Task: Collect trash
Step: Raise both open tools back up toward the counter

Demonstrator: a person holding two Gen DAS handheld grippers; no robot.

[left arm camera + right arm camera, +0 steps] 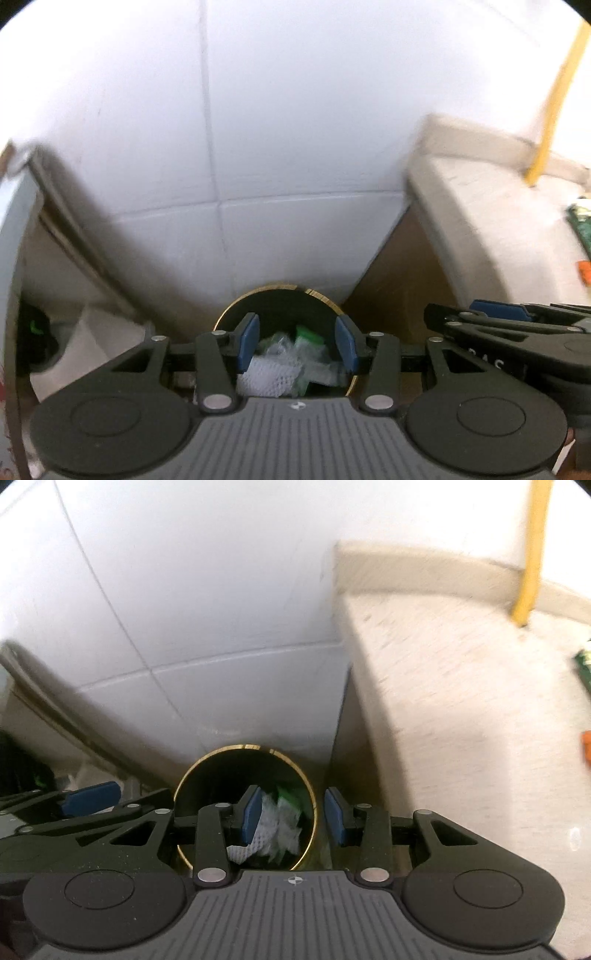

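Both my tools are open and hold nothing. The bin (244,805) sits under them, at 12 o'clock from my left tool (297,343) and 11 o'clock from my right tool (293,816). More trash (587,751) lies on the worktop (461,686) at 3 o'clock, nearer my right tool.

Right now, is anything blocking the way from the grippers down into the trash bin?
Nothing visible is. Both the left hand-held gripper and the right hand-held gripper are open and empty above the bin, whose mouth is uncovered, with white netting inside.
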